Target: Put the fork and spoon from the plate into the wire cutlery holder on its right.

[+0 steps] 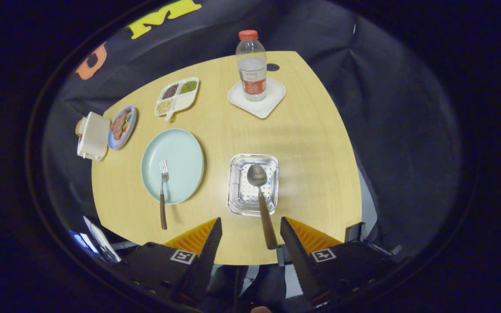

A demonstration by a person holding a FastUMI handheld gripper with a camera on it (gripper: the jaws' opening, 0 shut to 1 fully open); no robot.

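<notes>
In the gripper view we look down on a pale wooden worktop (302, 143) from above its near edge. Our claw (250, 228) hangs over that edge with its fingers (210, 243) spread wide apart and gripping nothing; the spoon's handle end lies in the gap between them, touching neither.

The spoon (260, 195) sits in the wire cutlery holder (253, 184), a shiny square metal basket with a perforated floor, just ahead of the fingers. Its bowl rests face up inside the basket, and its brown handle leans out over the near rim toward us.

To the left of the holder, close by but apart, we see the light green round plate (173, 165). The fork (162, 193) lies on it with its tines on the plate's surface, while its brown handle sticks out past the near rim over the worktop.

Beyond these, at the far side of the worktop, a clear water bottle (251, 65) with a red cap stands upright on a white square coaster (272, 102). Left of it we see a white divided tray (176, 96) with grains and beans in its sections. Further left, a small blue dish (122, 127) carries food, and a cream-coloured toaster-like box (92, 135) sits at the worktop's edge just beside it.
</notes>
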